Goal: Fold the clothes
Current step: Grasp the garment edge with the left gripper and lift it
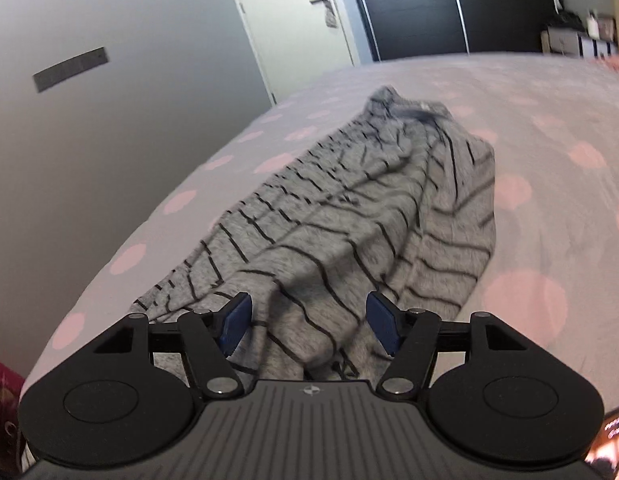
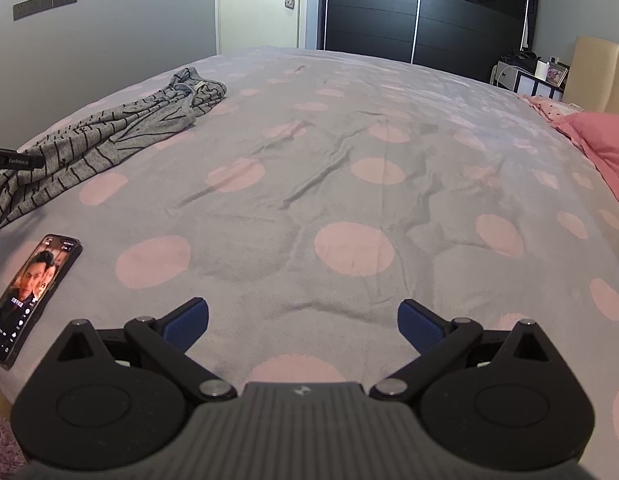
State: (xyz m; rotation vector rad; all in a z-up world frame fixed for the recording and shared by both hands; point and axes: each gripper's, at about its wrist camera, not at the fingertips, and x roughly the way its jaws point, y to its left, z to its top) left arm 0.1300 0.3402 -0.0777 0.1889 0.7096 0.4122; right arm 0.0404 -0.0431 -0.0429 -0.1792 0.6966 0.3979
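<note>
A grey garment with thin black stripes point(image 1: 349, 216) lies crumpled in a long heap on the bed's grey, pink-dotted cover point(image 1: 549, 152). My left gripper point(image 1: 309, 316) hovers low over its near end. It is open, with a ridge of cloth running up between the blue pads point(image 1: 237, 320), and neither pad presses on it. In the right wrist view the same garment point(image 2: 89, 140) lies at the far left of the bed. My right gripper point(image 2: 303, 320) is open over bare bed cover point(image 2: 349, 168), well to the right of the garment, with nothing between its fingers.
A phone point(image 2: 33, 292) with a lit screen lies on the bed's near left corner, between the two grippers. Pink pillows point(image 2: 601, 140) sit at the right end. Beyond the bed are a white door point(image 2: 257, 4), a dark wardrobe point(image 2: 425, 12) and a bedside shelf point(image 2: 525, 76).
</note>
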